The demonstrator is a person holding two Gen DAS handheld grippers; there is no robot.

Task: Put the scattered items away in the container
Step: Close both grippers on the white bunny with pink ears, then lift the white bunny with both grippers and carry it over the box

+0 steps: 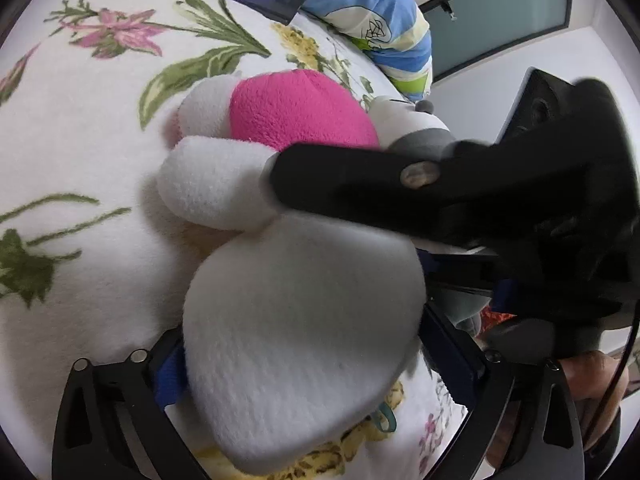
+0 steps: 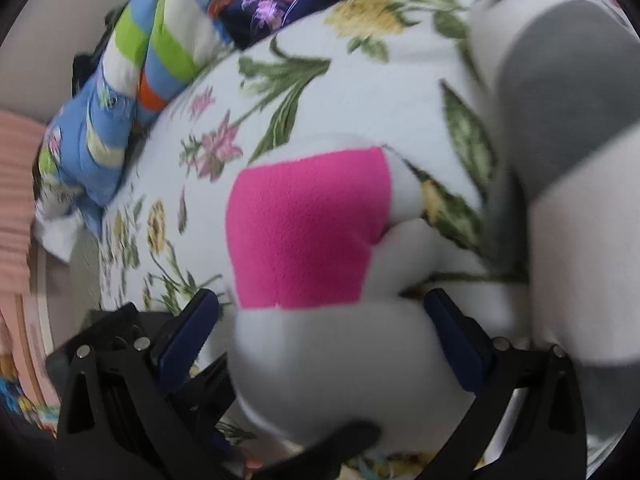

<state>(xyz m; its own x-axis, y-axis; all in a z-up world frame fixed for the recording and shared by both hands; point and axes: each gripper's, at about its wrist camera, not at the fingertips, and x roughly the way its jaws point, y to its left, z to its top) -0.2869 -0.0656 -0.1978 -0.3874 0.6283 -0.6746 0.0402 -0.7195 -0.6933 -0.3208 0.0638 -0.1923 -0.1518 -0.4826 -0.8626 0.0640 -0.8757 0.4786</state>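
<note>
Left wrist: plush toy (image 1: 296,320), soft, light, squashy; take at white limb. Left gripper (image 1: 304,364) wide, astride it, unclamped.

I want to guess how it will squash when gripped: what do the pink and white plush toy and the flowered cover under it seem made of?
The plush toy looks like soft fleece over stuffing: matte, finely napped, bulging round. The flowered cover looks like fuzzy printed fleece, with slightly soft-edged flowers; its exact fibre cannot be told.

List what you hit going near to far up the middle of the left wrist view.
White plush head → white plush paw → pink plush body → floral blanket → striped blue pillow. The other gripper's dark finger overlaps the toy, so I left it out.
</note>
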